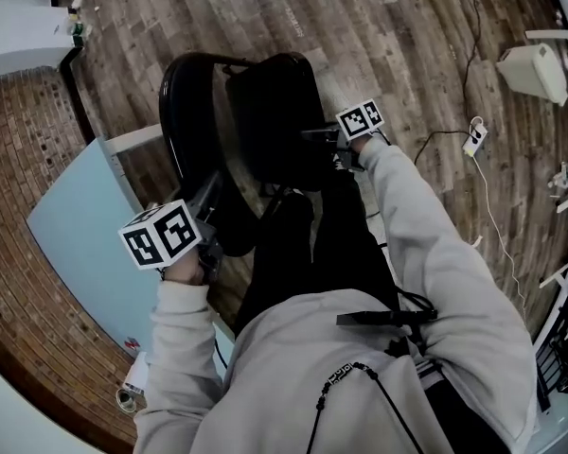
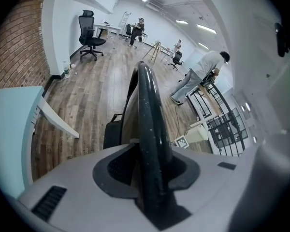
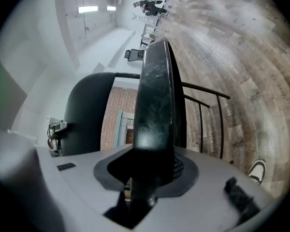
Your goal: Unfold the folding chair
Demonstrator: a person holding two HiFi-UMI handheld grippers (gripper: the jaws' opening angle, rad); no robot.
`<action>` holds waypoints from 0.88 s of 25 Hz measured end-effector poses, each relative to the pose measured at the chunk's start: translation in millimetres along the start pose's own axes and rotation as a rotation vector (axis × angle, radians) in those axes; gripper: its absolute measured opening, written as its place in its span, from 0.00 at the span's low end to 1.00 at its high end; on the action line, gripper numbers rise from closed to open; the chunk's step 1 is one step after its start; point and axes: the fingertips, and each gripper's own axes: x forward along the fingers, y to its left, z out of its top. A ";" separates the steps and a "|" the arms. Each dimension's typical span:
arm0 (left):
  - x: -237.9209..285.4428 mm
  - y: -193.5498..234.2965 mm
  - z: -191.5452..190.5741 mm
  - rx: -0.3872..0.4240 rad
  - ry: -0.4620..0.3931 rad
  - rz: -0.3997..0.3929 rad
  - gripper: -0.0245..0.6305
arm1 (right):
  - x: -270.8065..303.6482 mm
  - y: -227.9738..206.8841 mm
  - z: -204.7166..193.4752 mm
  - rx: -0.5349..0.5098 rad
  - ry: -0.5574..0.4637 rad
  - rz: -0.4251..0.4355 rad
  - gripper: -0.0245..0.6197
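My left gripper (image 2: 150,172) has its fingers pinching the folding chair's (image 1: 265,112) black frame tube. My right gripper (image 3: 147,170) pinches the edge of its black panel. A light-blue bench (image 1: 76,225) stands just beside the chair, and a white power strip (image 1: 474,140) lies on the wooden floor (image 1: 379,26) nearby.

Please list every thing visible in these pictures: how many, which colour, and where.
folding chair: one, black, middle, before the person
floor: one, brown wood, under everything
panel: one, light blue, left of the chair
brick wall: one, red-brown, far left
power strip: one, white, on the floor at right
box: one, cream, upper right
office chair: one, black, far back of the room
other people: at least two, pale or dark clothes, far back
sleeves: two, grey, lower middle
left gripper: one, grey, fingers closed on the chair's black tube
right gripper: one, grey, fingers closed on the chair's right side
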 end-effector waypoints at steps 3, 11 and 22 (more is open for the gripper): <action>16.7 -11.5 -1.9 0.023 0.021 -0.003 0.25 | -24.1 -26.4 -0.3 0.009 -0.008 0.030 0.23; 55.7 -45.9 -12.0 0.063 0.055 0.007 0.25 | -72.3 -86.2 -1.4 0.019 -0.073 0.143 0.23; 59.0 -34.6 -8.2 0.044 0.041 0.026 0.24 | -79.8 -101.9 -1.1 0.005 -0.158 0.329 0.23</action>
